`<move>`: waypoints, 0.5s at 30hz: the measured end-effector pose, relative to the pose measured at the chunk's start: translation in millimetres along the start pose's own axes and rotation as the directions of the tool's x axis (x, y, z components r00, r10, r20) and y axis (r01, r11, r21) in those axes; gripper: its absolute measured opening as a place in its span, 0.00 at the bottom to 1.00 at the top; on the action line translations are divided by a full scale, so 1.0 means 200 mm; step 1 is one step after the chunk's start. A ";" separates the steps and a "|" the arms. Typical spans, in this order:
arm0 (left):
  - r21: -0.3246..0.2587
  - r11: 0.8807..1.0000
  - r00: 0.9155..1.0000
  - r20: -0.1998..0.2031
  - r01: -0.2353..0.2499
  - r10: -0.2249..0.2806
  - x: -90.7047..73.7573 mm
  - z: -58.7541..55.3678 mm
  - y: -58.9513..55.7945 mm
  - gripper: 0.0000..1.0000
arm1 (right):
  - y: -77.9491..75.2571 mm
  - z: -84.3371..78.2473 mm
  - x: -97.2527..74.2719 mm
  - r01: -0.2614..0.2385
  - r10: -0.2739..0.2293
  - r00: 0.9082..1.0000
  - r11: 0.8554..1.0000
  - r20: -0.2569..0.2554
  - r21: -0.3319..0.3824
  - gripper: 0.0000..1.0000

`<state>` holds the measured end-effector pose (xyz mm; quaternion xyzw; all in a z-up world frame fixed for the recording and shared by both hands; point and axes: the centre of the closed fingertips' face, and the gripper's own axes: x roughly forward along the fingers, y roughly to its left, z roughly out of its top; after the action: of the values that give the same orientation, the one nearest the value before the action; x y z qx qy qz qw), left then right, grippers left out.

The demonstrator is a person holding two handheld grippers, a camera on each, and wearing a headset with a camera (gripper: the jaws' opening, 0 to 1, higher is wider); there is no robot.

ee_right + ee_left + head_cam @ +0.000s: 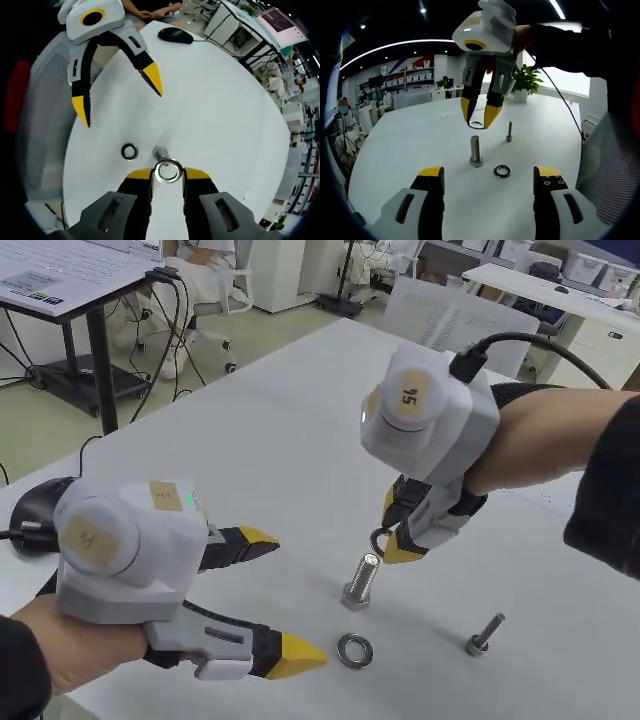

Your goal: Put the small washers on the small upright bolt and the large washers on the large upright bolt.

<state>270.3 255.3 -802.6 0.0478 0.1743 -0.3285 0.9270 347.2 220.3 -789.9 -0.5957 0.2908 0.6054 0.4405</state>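
Shiny round washer (156, 171) in right tongs (167, 175)

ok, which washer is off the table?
The raised washer, clamped in the right gripper just above the large bolt. The loose washer lies flat on the table beside that bolt.

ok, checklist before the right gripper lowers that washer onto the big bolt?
1. Grip: right gripper is shut on the held washer, which is pinched by its rim with the hole open. ok.
2. Target: the held washer hangs just above the large bolt, away from the small bolt. ok.
3. Large bolt is upright and its shank is bare. ok.
4. Hole centred over the bolt tip: it looks lined up in the left gripper view and offset in the right gripper view. cannot tell.
5. Left gripper is open and off to the side of the bolt. ok.
6. Loose washer lies flat on the table beside the bolt's base, not touching it. ok.
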 end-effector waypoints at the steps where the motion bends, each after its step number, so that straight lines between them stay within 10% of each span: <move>1: 0.001 1.000 1.000 -0.001 -0.002 0.002 0.00 0.00 0.00 0.72 | 0.00 0.00 0.00 -0.002 0.002 1.000 1.000 -0.001 0.000 0.24; 15: 0.000 1.000 0.999 -0.041 -0.006 0.006 0.00 -0.05 0.01 0.72 | 0.00 0.03 0.06 -0.037 0.037 0.999 0.999 -0.013 -0.006 0.24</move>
<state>269.0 259.0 -811.9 0.0551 0.1930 -0.3248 0.9242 346.5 227.5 -801.3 -0.5955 0.3026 0.6105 0.4255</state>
